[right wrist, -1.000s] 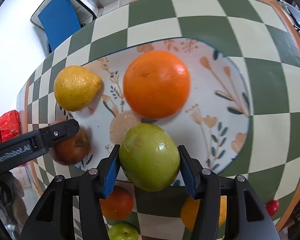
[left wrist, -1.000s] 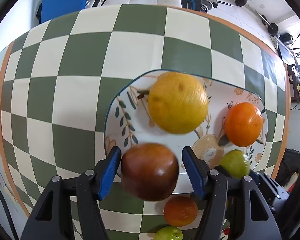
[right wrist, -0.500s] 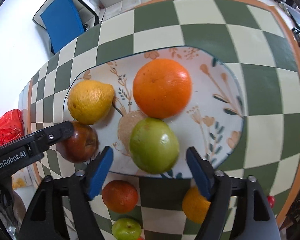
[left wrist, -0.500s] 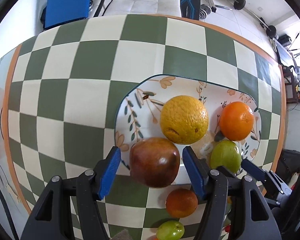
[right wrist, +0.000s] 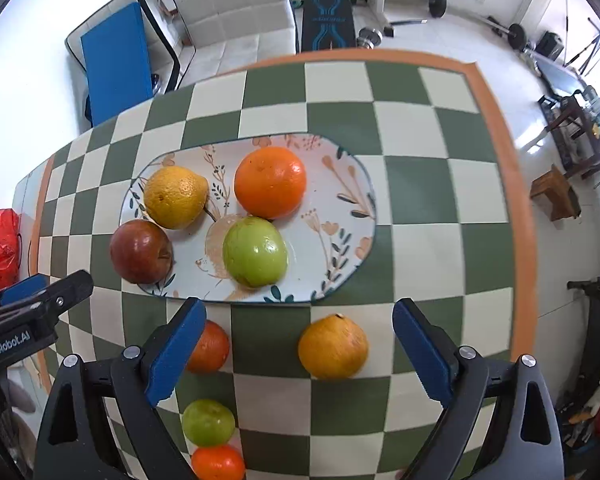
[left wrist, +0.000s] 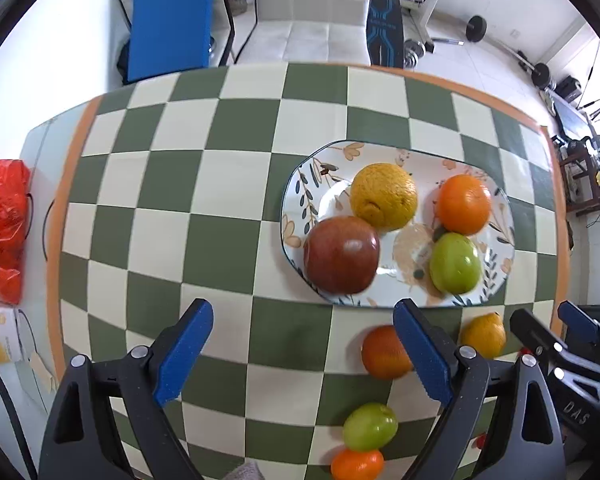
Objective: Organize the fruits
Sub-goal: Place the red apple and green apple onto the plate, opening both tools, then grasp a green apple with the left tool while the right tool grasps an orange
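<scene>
Flowery plate (right wrist: 340, 184) holds four fruits: a red apple (right wrist: 141, 251), a yellow lemon (right wrist: 175, 197), an orange (right wrist: 270, 182) and a green apple (right wrist: 255, 257). Four more wait on the checkered cloth (right wrist: 420, 168) beside it, like the yellow orange (right wrist: 333, 346). Left gripper (left wrist: 300, 350) and right gripper (right wrist: 296, 348) are both wide open, holding nothing.

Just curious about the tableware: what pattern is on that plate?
White plate with painted leaves and orange flowers; clearest in the right wrist view.
</scene>
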`<action>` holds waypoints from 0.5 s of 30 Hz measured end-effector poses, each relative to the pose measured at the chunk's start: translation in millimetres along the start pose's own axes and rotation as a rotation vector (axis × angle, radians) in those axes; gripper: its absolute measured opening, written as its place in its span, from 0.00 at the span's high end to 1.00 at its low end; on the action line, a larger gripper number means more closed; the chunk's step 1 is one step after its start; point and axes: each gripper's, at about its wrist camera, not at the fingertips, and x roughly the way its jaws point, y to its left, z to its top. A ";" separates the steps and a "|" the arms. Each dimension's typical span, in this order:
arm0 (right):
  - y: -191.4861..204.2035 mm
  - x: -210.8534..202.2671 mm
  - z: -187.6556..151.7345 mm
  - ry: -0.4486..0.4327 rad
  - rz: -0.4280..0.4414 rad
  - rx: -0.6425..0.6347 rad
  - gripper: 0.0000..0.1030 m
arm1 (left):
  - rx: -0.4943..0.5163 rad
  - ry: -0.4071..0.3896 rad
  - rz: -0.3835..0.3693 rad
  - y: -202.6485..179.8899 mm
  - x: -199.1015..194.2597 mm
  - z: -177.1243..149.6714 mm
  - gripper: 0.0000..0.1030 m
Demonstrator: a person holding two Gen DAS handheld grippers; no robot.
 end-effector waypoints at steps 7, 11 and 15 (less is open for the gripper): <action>1.2 -49.6 -24.8 -0.078 -0.019 -0.019 0.06 | 0.032 -0.112 0.027 -4.6 -50.8 -30.3 0.10; 3.8 -77.3 -41.8 -0.116 -0.014 -0.034 0.06 | 0.043 -0.148 0.016 -7.4 -74.7 -48.5 0.10; 4.0 -107.2 -59.3 -0.168 -0.020 -0.046 0.06 | 0.055 -0.191 0.013 -10.9 -98.6 -64.3 0.10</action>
